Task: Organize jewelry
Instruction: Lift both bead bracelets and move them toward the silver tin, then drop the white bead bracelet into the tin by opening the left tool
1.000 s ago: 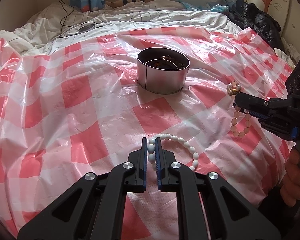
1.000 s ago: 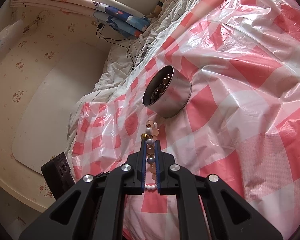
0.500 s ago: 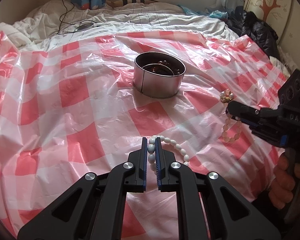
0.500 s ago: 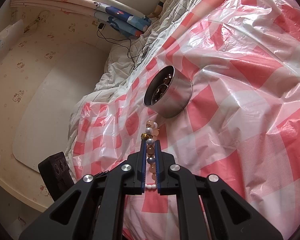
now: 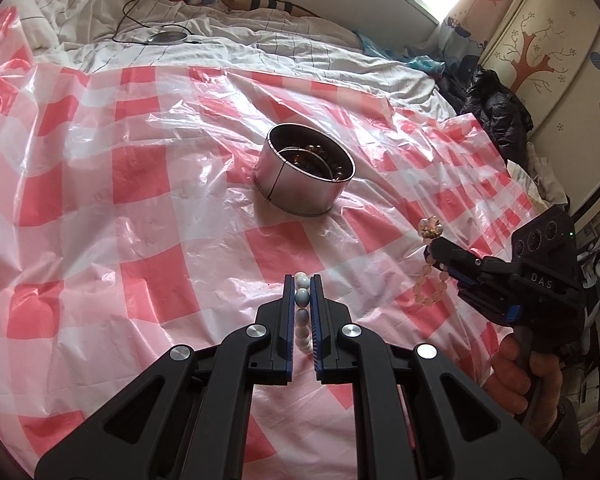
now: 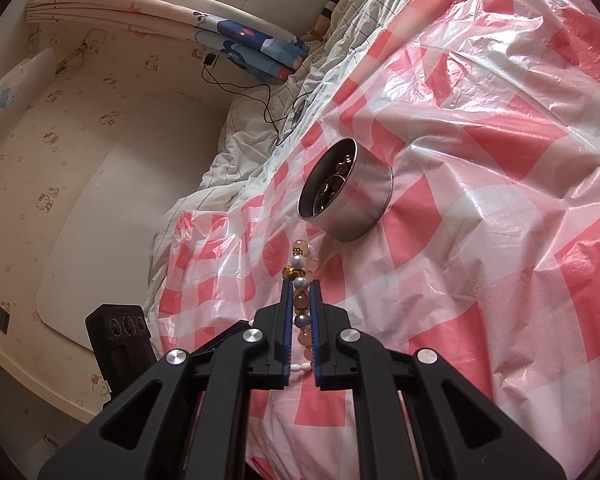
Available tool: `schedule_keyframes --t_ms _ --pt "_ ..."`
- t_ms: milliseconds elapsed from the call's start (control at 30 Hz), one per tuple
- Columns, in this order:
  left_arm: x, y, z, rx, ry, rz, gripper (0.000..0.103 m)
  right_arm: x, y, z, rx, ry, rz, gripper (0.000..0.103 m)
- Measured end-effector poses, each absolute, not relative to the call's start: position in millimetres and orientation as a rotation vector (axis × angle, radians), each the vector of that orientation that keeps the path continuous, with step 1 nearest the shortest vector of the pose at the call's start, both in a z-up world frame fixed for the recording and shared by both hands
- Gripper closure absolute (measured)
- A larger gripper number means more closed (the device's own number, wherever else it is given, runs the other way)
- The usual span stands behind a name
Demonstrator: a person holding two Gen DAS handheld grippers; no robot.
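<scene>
A round metal tin (image 5: 305, 178) with dark beaded jewelry inside stands on the red-and-white checked plastic sheet (image 5: 140, 208). My left gripper (image 5: 302, 282) is shut on a white bead bracelet (image 5: 302, 298), lifted above the sheet in front of the tin. My right gripper (image 6: 302, 284) is shut on a pink bead bracelet (image 6: 302, 300) with pearl and gold beads. In the left wrist view the right gripper (image 5: 430, 246) sits at the right, the pink bracelet (image 5: 430, 284) dangling from it. The tin (image 6: 346, 190) lies ahead of the right gripper.
The sheet covers a bed with a white quilt (image 5: 228, 48) and a black cable (image 5: 140, 4) at the back. A dark jacket (image 5: 496, 112) lies at the right by a wardrobe (image 5: 548, 60). A hand (image 5: 516, 376) holds the right gripper's handle.
My left gripper has risen and rolled, lifting the white bracelet off the sheet so its loop now hangs behind the fingers. The right gripper with the pink bracelet has stayed still.
</scene>
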State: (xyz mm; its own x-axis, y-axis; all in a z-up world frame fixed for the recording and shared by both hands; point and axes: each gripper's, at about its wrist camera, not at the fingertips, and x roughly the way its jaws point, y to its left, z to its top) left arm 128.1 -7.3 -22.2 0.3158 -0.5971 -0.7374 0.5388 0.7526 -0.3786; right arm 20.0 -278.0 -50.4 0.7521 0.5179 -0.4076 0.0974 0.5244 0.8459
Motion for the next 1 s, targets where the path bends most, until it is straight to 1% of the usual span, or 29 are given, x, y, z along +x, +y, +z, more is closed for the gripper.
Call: schedule_keyframes --t_ms 333,667,867,1000 --pt "129 -31 5 -0.039 0.94 -0.806 0.096 27 -284 -54 1.036 0.689 0.281 0.094" --pt "171 -76 44 -0.093 0.833 -0.837 0.096 48 -312 -63 1.103 0.653 0.191 0.094" --pt "198 -108 47 -0.139 0.815 -0.84 0.096 50 -310 -58 1.108 0.63 0.218 0.092" --pt "222 -126 29 -0.108 0.839 -0.762 0.096 53 -310 -56 1.107 0.622 0.237 0.092"
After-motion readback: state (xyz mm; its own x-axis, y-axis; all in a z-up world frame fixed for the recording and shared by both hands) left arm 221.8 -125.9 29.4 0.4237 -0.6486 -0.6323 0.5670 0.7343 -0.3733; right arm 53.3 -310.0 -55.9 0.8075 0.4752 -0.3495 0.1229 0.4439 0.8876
